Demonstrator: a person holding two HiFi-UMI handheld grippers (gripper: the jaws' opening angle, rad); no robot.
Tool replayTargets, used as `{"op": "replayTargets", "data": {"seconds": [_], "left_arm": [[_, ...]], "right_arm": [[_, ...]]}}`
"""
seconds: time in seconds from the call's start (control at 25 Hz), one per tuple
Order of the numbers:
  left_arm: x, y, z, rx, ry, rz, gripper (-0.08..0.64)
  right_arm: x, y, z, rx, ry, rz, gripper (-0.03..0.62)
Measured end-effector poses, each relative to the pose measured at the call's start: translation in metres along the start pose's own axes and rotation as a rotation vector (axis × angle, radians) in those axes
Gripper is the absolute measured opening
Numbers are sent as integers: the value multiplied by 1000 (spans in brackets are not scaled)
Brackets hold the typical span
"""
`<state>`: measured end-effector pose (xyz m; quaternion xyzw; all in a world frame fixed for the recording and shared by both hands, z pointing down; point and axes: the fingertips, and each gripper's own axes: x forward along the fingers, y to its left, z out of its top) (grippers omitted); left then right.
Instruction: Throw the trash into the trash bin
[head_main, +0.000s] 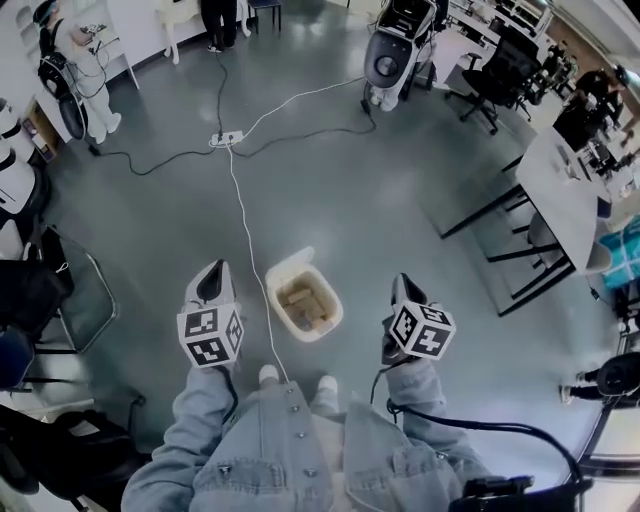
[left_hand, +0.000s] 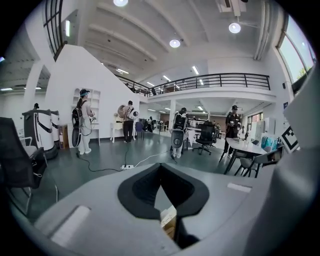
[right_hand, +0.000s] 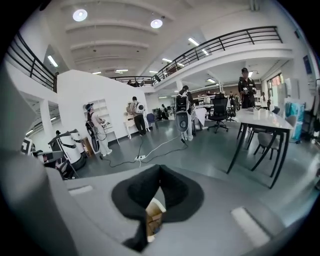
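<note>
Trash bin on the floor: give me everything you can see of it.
The cream rectangular plastic-looking trash bin has rounded corners and an open top, no lid in view. It stands upright on the grey floor, just ahead of the person's white shoes. Brown cardboard-like scraps lie inside. A white cable runs close past its left side; contact unclear.

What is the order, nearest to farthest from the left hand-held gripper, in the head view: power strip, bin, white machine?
1. Bin, just right of the left hand-held gripper.
2. Power strip, farther up the floor.
3. White machine, at the top, right of centre.
</note>
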<state>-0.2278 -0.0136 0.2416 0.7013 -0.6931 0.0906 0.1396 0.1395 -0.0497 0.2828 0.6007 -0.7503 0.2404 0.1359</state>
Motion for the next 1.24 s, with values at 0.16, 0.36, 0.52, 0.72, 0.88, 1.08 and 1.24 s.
{"op": "replayTargets", "data": {"seconds": [0.16, 0.36, 0.52, 0.72, 0.88, 1.08, 1.24], "left_arm": [[0, 1, 2, 4, -9, -9, 9], [2, -10, 9, 10, -18, -26, 9], [2, -15, 10, 14, -22, -40, 9], [1, -17, 9, 9, -25, -39, 9], [1, -21, 7, 11, -21, -35, 9], [1, -21, 7, 10, -21, -34, 9], [1, -23, 5, 6, -18, -34, 9]], "right_arm": [[1, 9, -7, 0, 23, 6, 3], [-5, 7, -1, -83, 26, -31, 3], [-7, 8, 2, -63, 18, -32, 3], [-8, 7, 4, -68, 15, -37, 3], [-9, 4, 3, -66, 16, -36, 3], [-7, 6, 4, -65, 18, -32, 3], [-7, 5, 7, -67, 16, -35, 3]]}}
